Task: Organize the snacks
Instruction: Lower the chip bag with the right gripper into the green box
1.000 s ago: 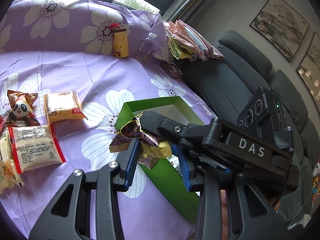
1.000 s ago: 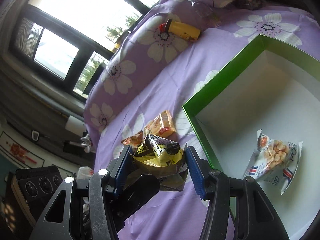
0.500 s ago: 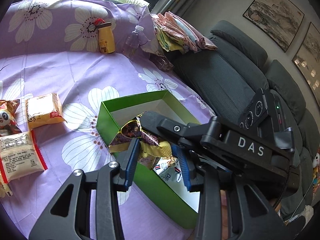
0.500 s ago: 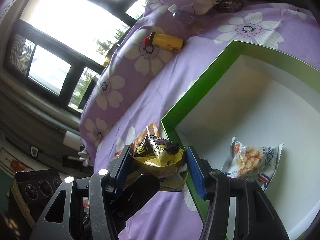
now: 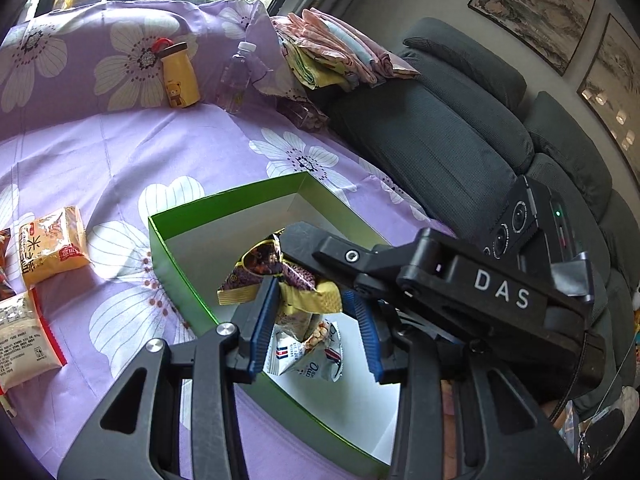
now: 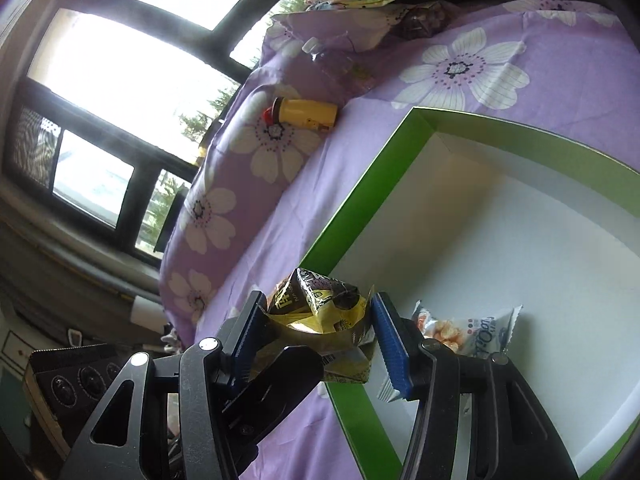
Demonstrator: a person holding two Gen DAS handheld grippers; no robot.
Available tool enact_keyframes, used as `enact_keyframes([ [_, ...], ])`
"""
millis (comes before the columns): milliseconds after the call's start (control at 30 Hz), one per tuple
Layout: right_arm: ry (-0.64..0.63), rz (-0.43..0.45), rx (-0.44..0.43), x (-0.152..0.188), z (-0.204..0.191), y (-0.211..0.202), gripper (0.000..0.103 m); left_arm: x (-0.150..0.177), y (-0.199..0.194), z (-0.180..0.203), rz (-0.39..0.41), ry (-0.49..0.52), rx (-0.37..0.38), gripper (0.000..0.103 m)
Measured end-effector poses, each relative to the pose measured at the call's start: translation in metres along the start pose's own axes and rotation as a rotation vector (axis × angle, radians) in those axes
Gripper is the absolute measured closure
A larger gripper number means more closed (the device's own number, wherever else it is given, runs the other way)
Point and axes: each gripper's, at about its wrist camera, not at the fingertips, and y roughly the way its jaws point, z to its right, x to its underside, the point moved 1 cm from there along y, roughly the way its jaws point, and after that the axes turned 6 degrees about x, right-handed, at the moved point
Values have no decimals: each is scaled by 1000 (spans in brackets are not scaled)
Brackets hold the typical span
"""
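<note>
1. left gripper [image 5: 312, 320] – its jaws are part way open and the yellow and brown snack packet [image 5: 256, 268] sits between them, touching one blue pad; i cannot tell if it really grips
2. right gripper [image 6: 316, 336] – its two blue pads squeeze the same crumpled packet from both sides, so this one has it for sure
3. the packet hangs in the air over the near left wall of the green box [image 5: 180, 280], not yet inside
4. i think the good way is to move it over the white floor, go low, then let go gently beside the white and blue bag [image 5: 304, 360], not on top of it
5. only one gripper should let go first, so the thin wrapper does not tear
6. writing: the orange packet [image 5: 52, 248] out on the purple sheet [image 5: 120, 152] shows a big "米", the right gripper says "DAS", the other print is too small to read
</note>
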Motion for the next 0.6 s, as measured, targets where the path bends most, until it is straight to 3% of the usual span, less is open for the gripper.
enact_keyframes([
  [600,75,8,48,-8,25,0,46,-5,31,-2,-60,-22,45,66],
])
